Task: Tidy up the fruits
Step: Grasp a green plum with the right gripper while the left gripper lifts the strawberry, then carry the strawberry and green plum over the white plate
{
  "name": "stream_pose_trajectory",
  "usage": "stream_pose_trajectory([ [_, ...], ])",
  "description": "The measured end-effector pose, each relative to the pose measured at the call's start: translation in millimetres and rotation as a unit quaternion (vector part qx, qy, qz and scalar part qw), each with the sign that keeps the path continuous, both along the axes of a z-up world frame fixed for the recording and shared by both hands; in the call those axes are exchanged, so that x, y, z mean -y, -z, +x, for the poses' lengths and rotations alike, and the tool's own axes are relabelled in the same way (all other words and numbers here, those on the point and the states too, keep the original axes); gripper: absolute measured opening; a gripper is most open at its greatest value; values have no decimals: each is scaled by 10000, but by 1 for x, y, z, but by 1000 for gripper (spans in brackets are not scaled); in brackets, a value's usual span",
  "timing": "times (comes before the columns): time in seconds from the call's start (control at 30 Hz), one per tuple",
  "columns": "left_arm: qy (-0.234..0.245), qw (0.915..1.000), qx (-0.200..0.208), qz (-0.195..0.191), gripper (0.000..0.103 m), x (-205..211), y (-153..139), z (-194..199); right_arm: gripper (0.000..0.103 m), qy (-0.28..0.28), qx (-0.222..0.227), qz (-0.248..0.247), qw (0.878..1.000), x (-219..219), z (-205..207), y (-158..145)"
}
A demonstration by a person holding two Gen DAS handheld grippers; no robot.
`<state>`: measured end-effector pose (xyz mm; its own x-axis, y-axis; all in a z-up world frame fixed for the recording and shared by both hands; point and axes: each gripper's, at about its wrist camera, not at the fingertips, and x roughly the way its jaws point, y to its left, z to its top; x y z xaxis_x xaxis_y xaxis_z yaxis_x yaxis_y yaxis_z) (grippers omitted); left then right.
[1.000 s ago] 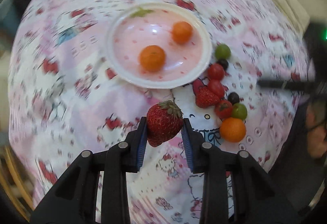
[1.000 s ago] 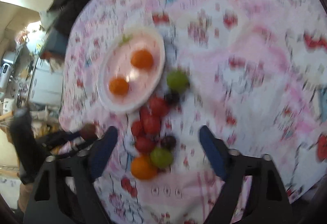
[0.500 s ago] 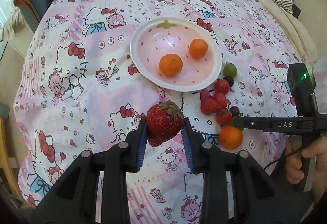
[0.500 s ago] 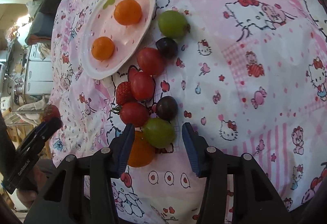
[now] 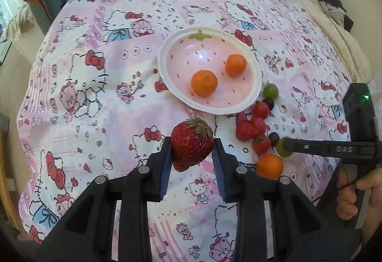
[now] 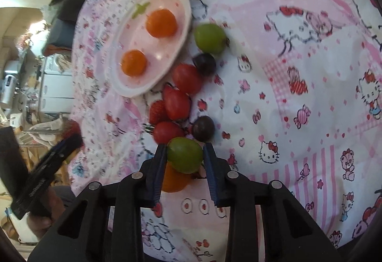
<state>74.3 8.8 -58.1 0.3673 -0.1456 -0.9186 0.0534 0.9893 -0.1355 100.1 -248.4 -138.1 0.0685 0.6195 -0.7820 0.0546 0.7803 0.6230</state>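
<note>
My left gripper (image 5: 192, 154) is shut on a large red strawberry (image 5: 191, 144) and holds it above the cloth, just in front of the pink plate (image 5: 250, 97). The plate holds two oranges (image 5: 204, 83) (image 5: 235, 65). My right gripper (image 6: 185, 156) is shut on a green grape (image 6: 185, 154) at the near end of a row of fruit lying right of the plate. It also shows in the left wrist view (image 5: 285, 147). An orange (image 6: 174, 179) lies under the right gripper.
Loose fruit beside the plate: cherry tomatoes (image 6: 187, 79), a small strawberry (image 6: 157, 112), dark grapes (image 6: 203, 128) and another green grape (image 6: 210, 38). A Hello Kitty cloth (image 5: 95, 94) covers the table. Furniture and clutter stand beyond the left edge (image 6: 52, 85).
My right gripper moved down onto the fruit row and closed on the near green grape. My left gripper, still holding the strawberry, drew back from the plate a little.
</note>
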Motion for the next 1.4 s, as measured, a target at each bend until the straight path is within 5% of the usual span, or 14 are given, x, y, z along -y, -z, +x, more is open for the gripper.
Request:
stream_pose_trajectory([
  [0.3,-386,9988,283,-73,28,-17,-14,5,33,390,711,1225,9891,12,13,-45],
  [0.5,-255,9985,468,106,29,-15,-26,25,33,401,1095,1520,9815,3,38,-70],
  [0.87,-354,9980,486,194,29,-17,-19,87,33,248,1351,1171,9836,-6,109,-72],
  [1.2,-111,9986,369,370,29,-1,27,134,33,13,1132,426,9927,-19,167,-30],
  [1.4,-136,9996,223,100,29,-1,46,141,33,-165,1063,171,9941,-32,174,-11],
])
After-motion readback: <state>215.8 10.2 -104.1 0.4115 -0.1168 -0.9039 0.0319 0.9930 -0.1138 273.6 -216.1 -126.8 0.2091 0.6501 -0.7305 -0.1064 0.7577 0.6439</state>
